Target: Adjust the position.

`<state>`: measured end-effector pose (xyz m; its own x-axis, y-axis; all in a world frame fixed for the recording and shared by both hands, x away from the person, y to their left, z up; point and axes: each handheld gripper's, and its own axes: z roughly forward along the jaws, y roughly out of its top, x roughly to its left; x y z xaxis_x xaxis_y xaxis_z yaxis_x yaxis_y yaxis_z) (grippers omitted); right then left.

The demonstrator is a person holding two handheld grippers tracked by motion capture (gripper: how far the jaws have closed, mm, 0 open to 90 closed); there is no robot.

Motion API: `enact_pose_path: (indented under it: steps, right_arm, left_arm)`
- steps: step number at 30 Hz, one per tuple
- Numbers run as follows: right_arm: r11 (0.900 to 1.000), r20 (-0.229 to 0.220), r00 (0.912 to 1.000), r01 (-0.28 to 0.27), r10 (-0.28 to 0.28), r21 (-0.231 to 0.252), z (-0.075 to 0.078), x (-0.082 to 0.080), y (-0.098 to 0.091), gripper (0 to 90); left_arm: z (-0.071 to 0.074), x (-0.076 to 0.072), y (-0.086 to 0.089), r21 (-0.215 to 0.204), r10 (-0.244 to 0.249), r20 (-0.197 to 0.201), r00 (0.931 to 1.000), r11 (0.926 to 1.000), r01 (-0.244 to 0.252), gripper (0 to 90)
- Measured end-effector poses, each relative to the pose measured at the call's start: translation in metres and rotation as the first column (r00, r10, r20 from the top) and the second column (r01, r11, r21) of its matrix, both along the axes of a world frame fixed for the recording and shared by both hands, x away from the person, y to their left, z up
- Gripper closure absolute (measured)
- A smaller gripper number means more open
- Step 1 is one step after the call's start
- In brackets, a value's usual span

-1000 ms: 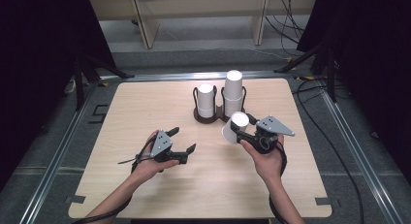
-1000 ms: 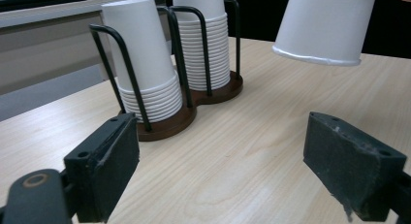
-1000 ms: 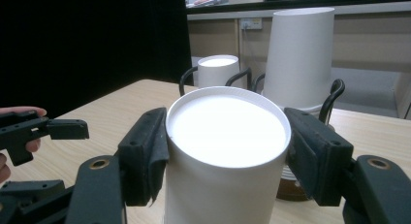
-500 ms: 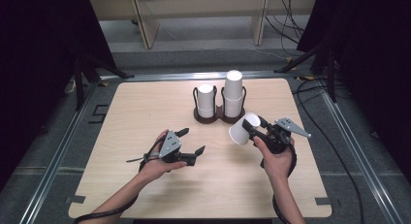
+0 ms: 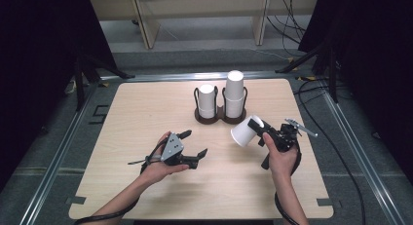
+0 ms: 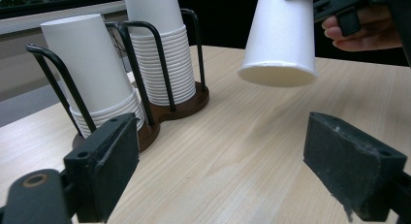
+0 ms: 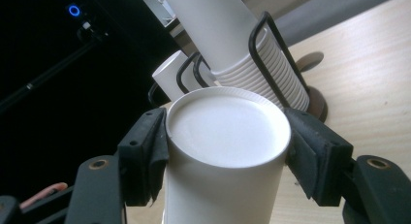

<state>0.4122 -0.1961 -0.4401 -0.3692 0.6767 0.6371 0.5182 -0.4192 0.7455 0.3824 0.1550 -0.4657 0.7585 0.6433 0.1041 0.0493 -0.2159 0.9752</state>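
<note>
Cup in hand: your right gripper (image 5: 257, 129) pinches a white paper cup (image 5: 242, 134) near its closed base, one jaw on each side; the cup tilts with its open mouth toward the table's middle and hangs clear of the wood.
Cup location: over the table's right half, just in front of the cup holder (image 5: 220, 116) that stands near the far edge at its centre.
Left gripper: your left gripper (image 5: 194, 147) has its jaws spread wide and empty, low over the table's near-middle, pointing toward the cup.
Handling: judge the cup as very light and thin-walled; it will likely dent under a hard squeeze and slip under a weak one.
Where to hold: the base ring and the rolled rim look stiffest, so keep to those and press gently.
Stacks: two nested stacks of paper cups (image 5: 234, 92) fill the wire holder, the right one taller.
</note>
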Motion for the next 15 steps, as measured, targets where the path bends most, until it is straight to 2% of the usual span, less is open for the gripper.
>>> enact_pose_path:
  steps: [3,4,6,9,10,11,12,13,15]
  right_arm:
    - [0.9999,-0.008,1.0,-0.003,0.004,0.015,-0.002,0.003,-0.002,35.7]
    - [0.9973,-0.027,0.9994,-0.017,0.019,0.071,-0.006,0.006,-0.004,35.7]
    - [0.9939,-0.04,0.9988,-0.023,0.028,0.108,-0.007,0.008,-0.005,35.7]
    - [0.9924,-0.057,0.998,-0.02,0.027,0.122,-0.008,0.01,-0.006,35.7]
    - [0.9938,-0.061,0.9978,-0.017,0.024,0.11,-0.01,0.012,-0.007,35.7]
    - [0.9907,-0.074,0.9969,-0.015,0.025,0.135,-0.01,0.012,-0.007,35.7]
    - [0.9907,-0.092,0.9953,-0.018,0.031,0.135,-0.01,0.012,-0.007,35.7]
    - [0.986,-0.104,0.9937,-0.025,0.043,0.165,-0.01,0.012,-0.007,35.7]
    - [0.9863,-0.115,0.9926,-0.019,0.039,0.164,-0.011,0.014,-0.008,35.7]
  left_arm:
    - [0.0,0.0,-0.001,0.011,-0.001,-0.008,1.0,0.9999,0.001,12.6]
    - [-0.001,0.0,-0.003,-0.001,-0.006,0.0,1.0,1.0,0.006,12.6]
    - [0.0,-0.001,-0.006,0.019,-0.01,-0.007,0.9999,0.9998,0.01,12.4]
    - [-0.001,-0.001,-0.009,0.011,-0.009,0.004,0.9999,0.9999,0.009,10.4]
    - [0.0,-0.002,-0.011,0.024,-0.012,0.001,0.9999,0.9996,0.012,10.0]
    - [0.0,-0.002,-0.012,0.023,-0.014,0.003,0.9999,0.9996,0.014,9.5]
    - [0.001,-0.002,-0.012,0.021,-0.014,0.003,0.9999,0.9997,0.014,9.1]
    - [0.001,-0.002,-0.013,0.022,-0.013,0.002,0.9999,0.9997,0.013,8.6]
    - [0.001,-0.002,-0.013,0.027,-0.013,0.001,0.9999,0.9996,0.013,7.9]
